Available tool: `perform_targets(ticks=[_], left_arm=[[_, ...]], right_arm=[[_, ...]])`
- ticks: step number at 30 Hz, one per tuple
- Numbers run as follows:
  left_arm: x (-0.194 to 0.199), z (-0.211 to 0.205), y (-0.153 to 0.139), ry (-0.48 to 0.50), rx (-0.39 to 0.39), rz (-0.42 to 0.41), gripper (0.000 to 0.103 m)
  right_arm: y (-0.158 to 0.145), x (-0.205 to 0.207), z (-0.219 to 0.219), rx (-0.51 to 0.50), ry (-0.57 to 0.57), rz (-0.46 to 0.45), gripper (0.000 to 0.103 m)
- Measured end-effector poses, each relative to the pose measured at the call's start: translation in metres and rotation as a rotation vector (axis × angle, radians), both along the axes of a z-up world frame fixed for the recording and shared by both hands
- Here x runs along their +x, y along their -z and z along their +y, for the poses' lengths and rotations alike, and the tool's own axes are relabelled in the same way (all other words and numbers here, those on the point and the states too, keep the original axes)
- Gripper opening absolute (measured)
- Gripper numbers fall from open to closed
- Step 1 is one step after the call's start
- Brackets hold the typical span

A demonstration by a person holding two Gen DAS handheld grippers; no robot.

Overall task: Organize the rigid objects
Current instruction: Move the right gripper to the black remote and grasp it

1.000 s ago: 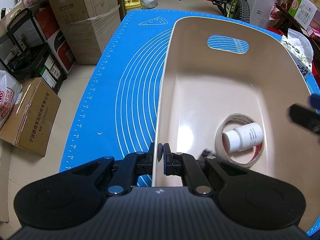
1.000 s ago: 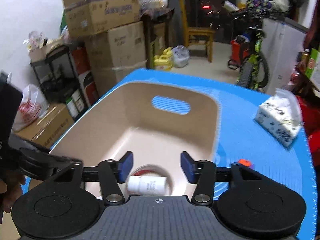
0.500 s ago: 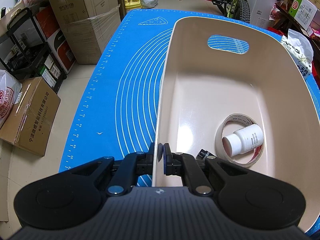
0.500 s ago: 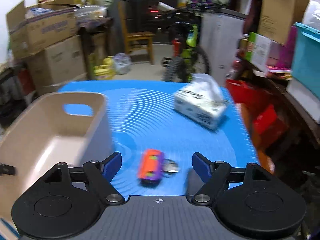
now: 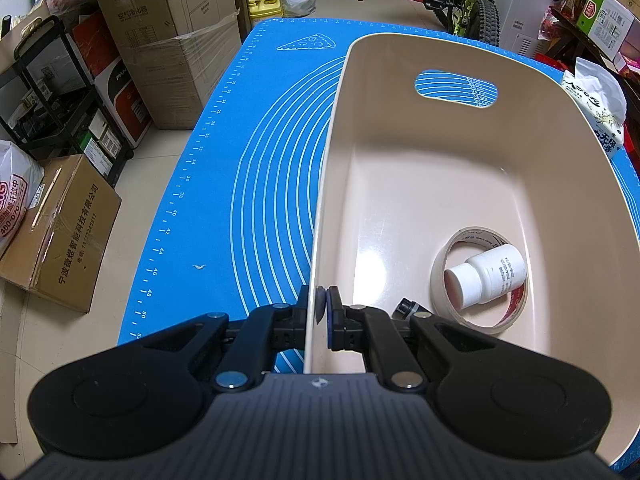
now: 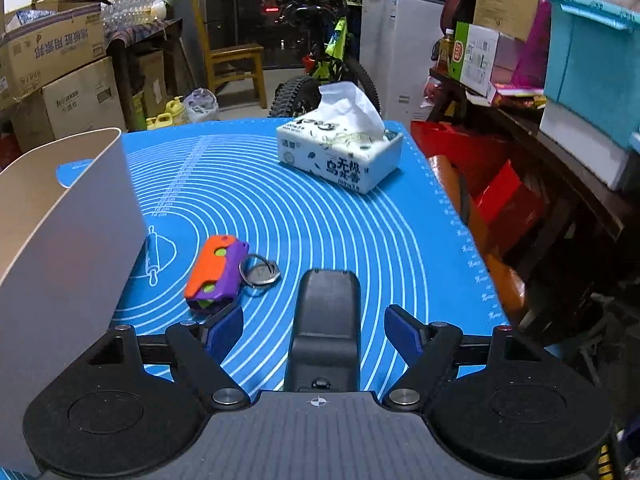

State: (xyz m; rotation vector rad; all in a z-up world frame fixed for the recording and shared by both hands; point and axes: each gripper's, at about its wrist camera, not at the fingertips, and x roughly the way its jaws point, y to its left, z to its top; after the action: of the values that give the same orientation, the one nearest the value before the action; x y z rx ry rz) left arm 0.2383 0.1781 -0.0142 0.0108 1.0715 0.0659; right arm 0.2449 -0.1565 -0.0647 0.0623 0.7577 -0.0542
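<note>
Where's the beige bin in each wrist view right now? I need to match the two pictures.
Left wrist: the beige bin fills the centre and right, seen from above; the left gripper is shut on its near left wall.
Right wrist: only the bin's outer wall shows, at the left edge, beside the orange-and-purple toy.
Shared landmark: the tissue pack, at the right edge in the left view, upper centre in the right view.

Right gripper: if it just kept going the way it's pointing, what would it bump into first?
Most likely the black remote-like device lying on the blue mat, directly between the right gripper's open fingers. Depth is hard to judge; it may already be over it.
</note>
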Motion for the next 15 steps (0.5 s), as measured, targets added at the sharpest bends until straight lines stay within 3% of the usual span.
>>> perform_targets(ticks=[4, 15], left_arm=[[0.000, 0.000, 0.000, 0.000, 0.000, 0.000, 0.008], [0.000, 0.000, 0.000, 0.002, 0.004, 0.000, 0.008]], right_arm=[[0.011, 0.001, -0.006, 0.031, 0.013, -0.001, 0.081], [0.029, 0.002, 0.000, -0.014, 0.016, 0.005, 0.080]])
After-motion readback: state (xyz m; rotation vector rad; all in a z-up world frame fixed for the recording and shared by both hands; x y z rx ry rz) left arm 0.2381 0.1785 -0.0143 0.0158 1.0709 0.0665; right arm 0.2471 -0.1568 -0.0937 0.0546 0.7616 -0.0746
